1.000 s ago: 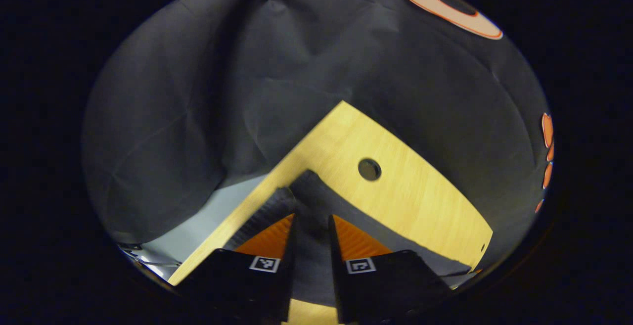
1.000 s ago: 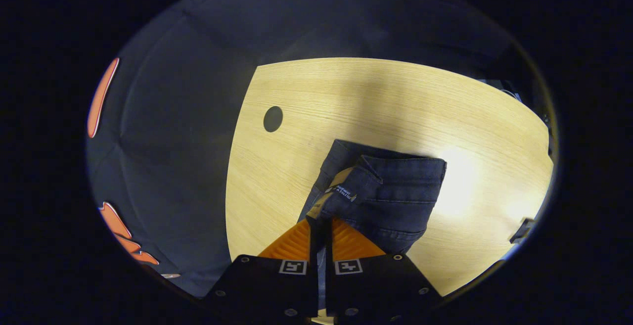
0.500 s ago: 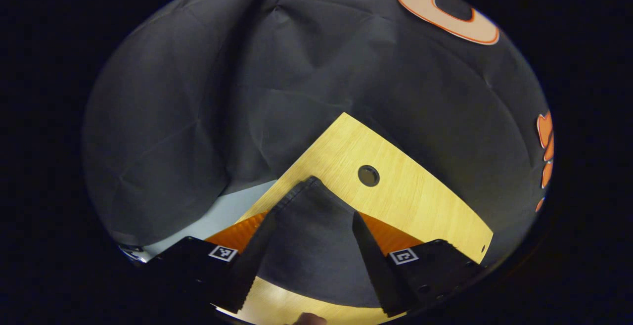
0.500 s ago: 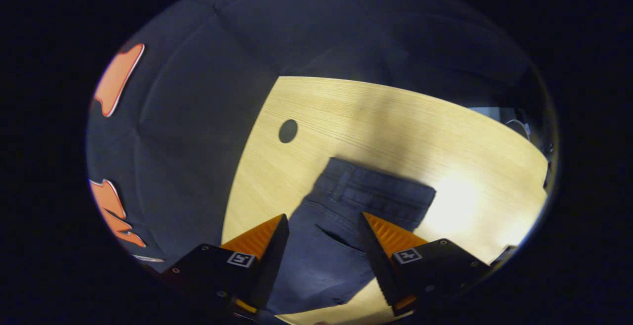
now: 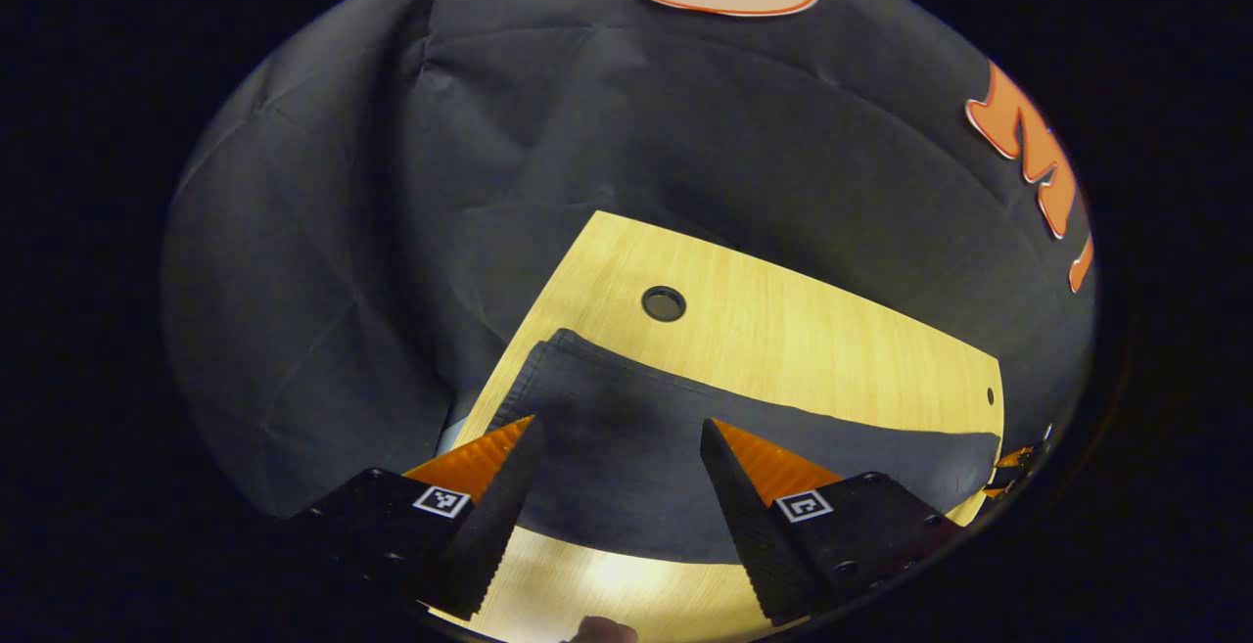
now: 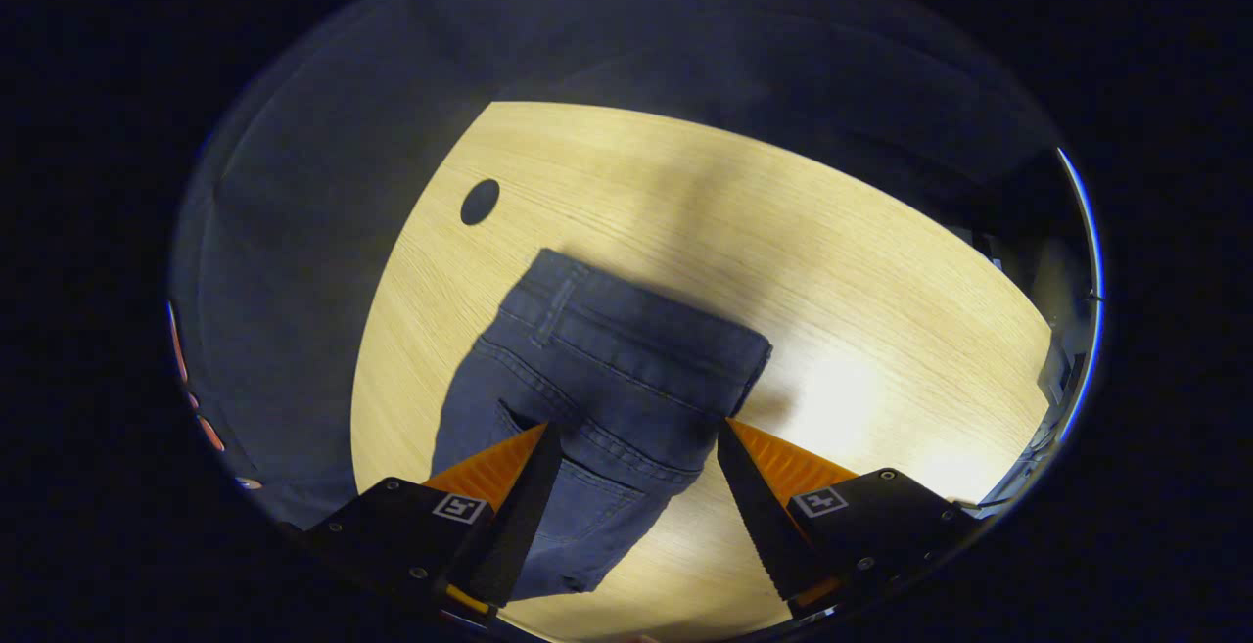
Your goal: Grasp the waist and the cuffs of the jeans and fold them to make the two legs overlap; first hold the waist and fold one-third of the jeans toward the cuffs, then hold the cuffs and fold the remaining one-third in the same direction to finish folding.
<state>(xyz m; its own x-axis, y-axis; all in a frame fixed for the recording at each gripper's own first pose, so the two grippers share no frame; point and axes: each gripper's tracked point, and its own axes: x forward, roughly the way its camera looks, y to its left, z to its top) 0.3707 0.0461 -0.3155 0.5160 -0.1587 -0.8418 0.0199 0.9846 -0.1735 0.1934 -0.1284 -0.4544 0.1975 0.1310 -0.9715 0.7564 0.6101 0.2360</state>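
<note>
The left claw (image 5: 612, 472) hovers spread wide and empty over the cuff end of the dark blue denim jeans (image 5: 685, 467); the right claw (image 6: 636, 477), equally wide and empty, hangs above their waist. With the legs apparently overlapped on the pale wooden surface (image 6: 783, 232), regripping the waist seems next. Bare wood surrounds the jeans.

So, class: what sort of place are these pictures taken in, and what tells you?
Probably a recording booth, not a home: black cloth hangs as a wall behind a bare wooden table, and just one pair of jeans lies on it.
</note>
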